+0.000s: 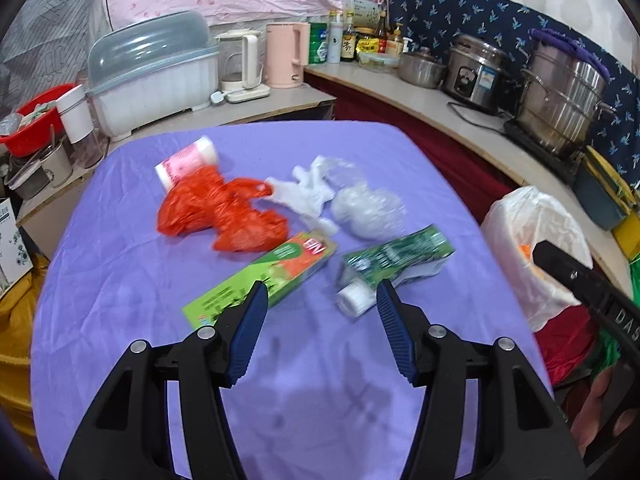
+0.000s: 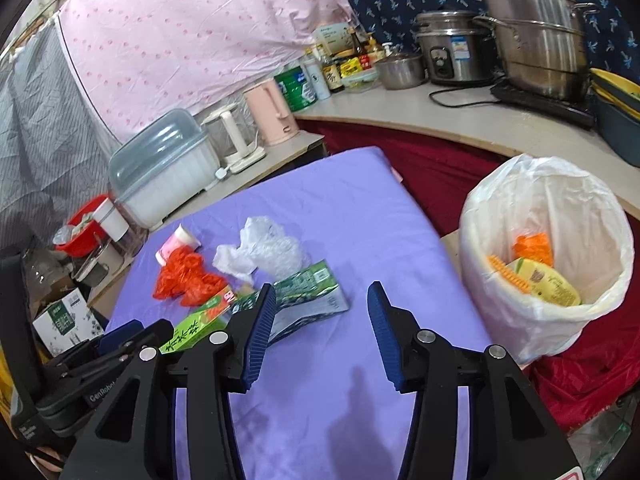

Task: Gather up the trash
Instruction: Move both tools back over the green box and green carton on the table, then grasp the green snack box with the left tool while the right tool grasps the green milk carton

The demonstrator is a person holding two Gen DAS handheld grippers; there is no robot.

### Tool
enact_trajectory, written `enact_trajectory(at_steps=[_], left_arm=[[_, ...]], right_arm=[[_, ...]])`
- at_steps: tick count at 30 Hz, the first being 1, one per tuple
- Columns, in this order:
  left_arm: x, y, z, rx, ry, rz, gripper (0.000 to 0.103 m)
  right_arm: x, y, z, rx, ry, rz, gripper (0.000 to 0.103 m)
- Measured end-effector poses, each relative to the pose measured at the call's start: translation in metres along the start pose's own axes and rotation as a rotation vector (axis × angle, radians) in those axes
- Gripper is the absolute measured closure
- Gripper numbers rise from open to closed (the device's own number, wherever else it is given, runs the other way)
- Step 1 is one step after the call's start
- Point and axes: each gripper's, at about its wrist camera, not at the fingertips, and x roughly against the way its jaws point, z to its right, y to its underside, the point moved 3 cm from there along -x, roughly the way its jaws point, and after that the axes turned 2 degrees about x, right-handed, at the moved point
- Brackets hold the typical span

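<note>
Left wrist view first: we see our left gripper with its ribbed blue pads spread wide and nothing between them, hanging over the wrinkled purple cloth that covers the table. Just past the fingertips lie a flat green cardboard box by the left pad and a crushed green carton with a white screw cap by the right pad; whether either pad touches them we cannot tell. Beyond these sit a crumpled red plastic bag, a limp white plastic bag, and a wad of clear, bubbly film. A pink-and-white paper cup lies on its side against the far edge of the red bag. From the right wrist view, our right gripper is equally wide and empty, its left pad overlapping the crushed carton in the picture while its right pad hangs over bare cloth. Off the table's right edge stands a round bin lined with a thin, translucent white liner, already holding a yellow packet, something orange and crinkled, and an orange ridged piece. Farther back, the counter carries a shiny steel steamer pot and a smooth pink kettle.
</note>
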Motion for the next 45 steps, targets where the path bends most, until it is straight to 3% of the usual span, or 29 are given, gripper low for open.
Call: enact_trajectory(at_steps=[12,22,24,25,31,36,39,45], left_arm=[[-0.039,0.026,-0.063,-0.056,-0.053,-0.034,0.034],[-0.083,0.032,-0.076,-0.136,-0.003,-0.070,0.032],[-0.089,0.032,-0.075,-0.145,-0.005,-0.079,0.035],[-0.090,0.032,-0.075,-0.148,0.002,-0.087,0.042],[-0.082,0.033,-0.079,-0.038,-0.010,-0.081,0.046],[-0.068,0.036,-0.086,0.073,-0.075,-0.058,0.050],[-0.066,0.036,-0.092,0.136,-0.047,-0.076,0.050],[-0.059,0.028,-0.102,0.123,-0.013,-0.069,0.051]], right_arm=[[-0.052,0.026,-0.041,0.004,-0.009,-0.094,0.048],[-0.081,0.034,-0.047,-0.040,-0.006,-0.141,0.042],[-0.086,0.034,-0.049,-0.041,-0.002,-0.145,0.042],[-0.087,0.033,-0.049,-0.040,0.001,-0.146,0.041],[-0.097,0.032,-0.051,-0.057,0.012,-0.151,0.038],[-0.104,0.032,-0.056,-0.083,0.035,-0.149,0.034],[-0.109,0.033,-0.063,-0.102,0.067,-0.143,0.032],[-0.124,0.029,-0.073,-0.181,0.185,-0.144,0.031]])
